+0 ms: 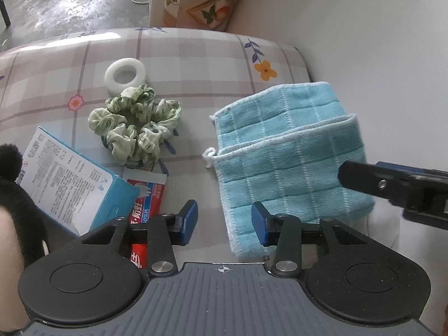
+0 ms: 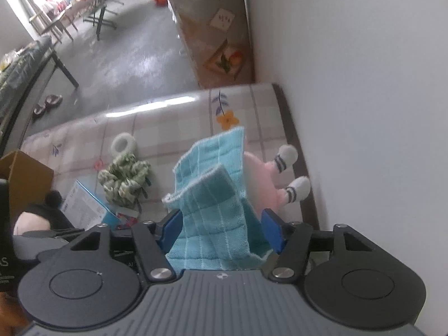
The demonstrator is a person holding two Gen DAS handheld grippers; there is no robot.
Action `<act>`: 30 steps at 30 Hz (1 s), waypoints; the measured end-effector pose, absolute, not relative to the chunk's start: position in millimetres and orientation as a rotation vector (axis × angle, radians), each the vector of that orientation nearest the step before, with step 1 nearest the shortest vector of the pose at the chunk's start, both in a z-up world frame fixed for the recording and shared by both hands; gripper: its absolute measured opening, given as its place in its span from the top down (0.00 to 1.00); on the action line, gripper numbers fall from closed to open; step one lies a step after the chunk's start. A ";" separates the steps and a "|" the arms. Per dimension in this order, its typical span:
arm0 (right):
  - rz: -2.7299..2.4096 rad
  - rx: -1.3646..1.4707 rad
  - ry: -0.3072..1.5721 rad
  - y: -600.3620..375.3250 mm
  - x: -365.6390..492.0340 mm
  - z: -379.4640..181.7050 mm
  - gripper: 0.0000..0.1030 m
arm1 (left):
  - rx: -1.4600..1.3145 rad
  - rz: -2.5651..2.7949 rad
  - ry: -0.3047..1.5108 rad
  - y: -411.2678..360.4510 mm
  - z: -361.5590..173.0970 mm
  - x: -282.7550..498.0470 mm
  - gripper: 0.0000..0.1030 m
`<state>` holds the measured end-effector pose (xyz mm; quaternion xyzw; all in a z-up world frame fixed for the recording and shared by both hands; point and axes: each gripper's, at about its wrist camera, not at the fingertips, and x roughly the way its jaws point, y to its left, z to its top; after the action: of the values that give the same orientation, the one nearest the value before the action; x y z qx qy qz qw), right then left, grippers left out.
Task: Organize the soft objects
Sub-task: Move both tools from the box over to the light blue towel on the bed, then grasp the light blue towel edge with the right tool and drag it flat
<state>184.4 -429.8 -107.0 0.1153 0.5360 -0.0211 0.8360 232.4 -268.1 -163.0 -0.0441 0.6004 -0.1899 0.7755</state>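
The left gripper (image 1: 224, 222) is held partly open above the near left corner of the cloth (image 1: 288, 151), with bare tabletop between its blue pads and nothing gripped. The right gripper (image 2: 221, 231) is set astride the same folded teal cloth (image 2: 212, 210), whose folds fill the gap between its pads; whether the pads press on it cannot be told. In the left view the right gripper's finger (image 1: 372, 180) is seen at the cloth's right edge. Just left of the left gripper a red and white packet (image 1: 145, 196) is partly covered by a blue and white box (image 1: 70, 182); small print is seen on both but cannot be read. Beyond them a green scrunchie (image 1: 134, 128) touches a white tape roll (image 1: 125, 74). A pink plush (image 2: 266, 179) lies behind the cloth, beside the wall (image 2: 364, 84). Open checked tablecloth (image 1: 196, 64) is left between scrunchie and cloth and toward the table's far edge
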 end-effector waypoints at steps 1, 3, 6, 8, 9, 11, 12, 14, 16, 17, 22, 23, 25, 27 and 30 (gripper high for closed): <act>-0.047 0.243 1.147 -429.5 185.3 -109.8 0.41 | -0.093 -0.410 1.303 -268.5 -164.5 233.3 0.61; -0.054 0.252 1.164 -430.8 185.9 -113.2 0.46 | -0.092 -0.410 1.308 -268.1 -167.4 234.9 0.61; -0.062 0.269 1.177 -433.9 188.6 -117.6 0.52 | -0.090 -0.405 1.313 -267.4 -171.0 235.7 0.61; -0.068 0.275 1.173 -435.9 190.0 -118.6 0.52 | -0.092 -0.402 1.317 -267.0 -173.4 235.7 0.62; -0.070 0.269 1.172 -436.0 190.9 -118.5 0.51 | -0.091 -0.399 1.319 -267.0 -174.6 235.3 0.62; -0.084 0.241 1.167 -435.2 192.5 -118.8 0.51 | -0.091 -0.396 1.322 -267.0 -176.2 234.5 0.62; -0.092 0.226 1.165 -434.9 193.3 -118.8 0.48 | -0.091 -0.395 1.323 -266.9 -176.9 234.0 0.62; -0.100 0.215 1.169 -435.7 194.2 -120.7 0.44 | -0.088 -0.392 1.326 -267.5 -178.1 233.2 0.62; -0.104 0.219 1.182 -437.5 195.8 -124.8 0.41 | -0.090 -0.388 1.330 -267.4 -179.6 232.0 0.61; -0.102 0.221 1.191 -438.2 196.5 -127.6 0.41 | -0.091 -0.387 1.333 -267.2 -180.6 231.4 0.62; -0.082 0.248 1.242 -439.1 200.4 -140.8 0.46 | -0.099 -0.371 1.349 -266.3 -185.8 229.1 0.61; -0.079 0.244 1.244 -438.3 199.9 -141.1 0.49 | -0.102 -0.369 1.350 -266.2 -186.3 228.9 0.61; -0.074 0.224 1.244 -435.4 197.6 -139.2 0.55 | -0.107 -0.365 1.350 -265.4 -185.8 227.8 0.62; -0.066 0.221 1.250 -434.2 195.3 -136.8 0.70 | -0.114 -0.364 1.349 -264.5 -185.3 226.9 0.62; -0.054 0.265 1.259 -435.4 191.1 -132.8 0.93 | -0.129 -0.363 1.356 -262.1 -184.7 225.0 0.62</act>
<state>191.1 -435.4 -132.8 0.1233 0.5867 -0.0251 0.8000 225.0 -262.1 -184.7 -0.0592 0.6233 -0.1667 0.7617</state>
